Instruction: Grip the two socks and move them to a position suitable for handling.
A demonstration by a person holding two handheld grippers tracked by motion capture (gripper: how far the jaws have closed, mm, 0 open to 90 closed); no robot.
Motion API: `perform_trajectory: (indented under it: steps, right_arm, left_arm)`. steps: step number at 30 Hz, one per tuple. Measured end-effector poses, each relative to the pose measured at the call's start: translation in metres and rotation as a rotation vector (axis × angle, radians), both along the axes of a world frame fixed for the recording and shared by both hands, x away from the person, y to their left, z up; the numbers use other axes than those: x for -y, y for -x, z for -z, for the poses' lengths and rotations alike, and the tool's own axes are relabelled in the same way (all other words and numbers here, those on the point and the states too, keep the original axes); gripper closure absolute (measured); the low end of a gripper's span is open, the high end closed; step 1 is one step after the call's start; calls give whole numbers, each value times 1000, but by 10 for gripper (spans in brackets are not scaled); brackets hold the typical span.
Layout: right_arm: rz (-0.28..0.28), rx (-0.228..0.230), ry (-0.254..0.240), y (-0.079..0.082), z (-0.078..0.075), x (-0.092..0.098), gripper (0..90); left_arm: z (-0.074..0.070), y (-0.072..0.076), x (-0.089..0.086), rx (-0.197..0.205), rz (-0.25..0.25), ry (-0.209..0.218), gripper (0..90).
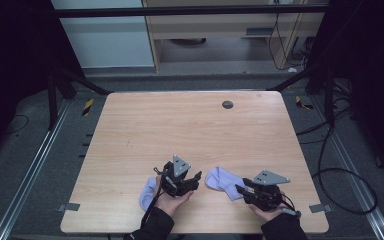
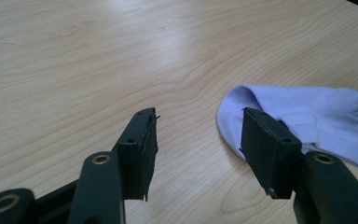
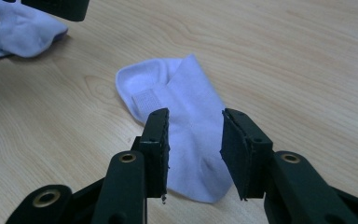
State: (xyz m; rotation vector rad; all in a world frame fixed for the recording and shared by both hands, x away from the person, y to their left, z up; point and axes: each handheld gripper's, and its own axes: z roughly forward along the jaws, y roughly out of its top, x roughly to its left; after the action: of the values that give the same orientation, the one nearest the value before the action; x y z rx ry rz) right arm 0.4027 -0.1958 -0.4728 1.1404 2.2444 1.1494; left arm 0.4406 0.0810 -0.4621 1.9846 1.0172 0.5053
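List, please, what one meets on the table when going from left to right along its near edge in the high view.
Sock by the left hand → left gripper → second sock → right gripper.

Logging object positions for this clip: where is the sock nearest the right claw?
In the high view the sock lies flat near the table's front edge, right of centre, just ahead of the open right claw.
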Motion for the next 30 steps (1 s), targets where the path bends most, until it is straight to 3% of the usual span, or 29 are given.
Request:
perform_trajectory:
  steps: [12, 30]
  right_arm:
    - [-31, -37, 22, -1, 10, -6, 629]
    - [-78, -79, 70, -2, 21, -15, 645]
  left_arm:
    - [19, -4, 21, -27, 19, -36, 499]
    - [36, -11, 35, -82, 39, -60, 610]
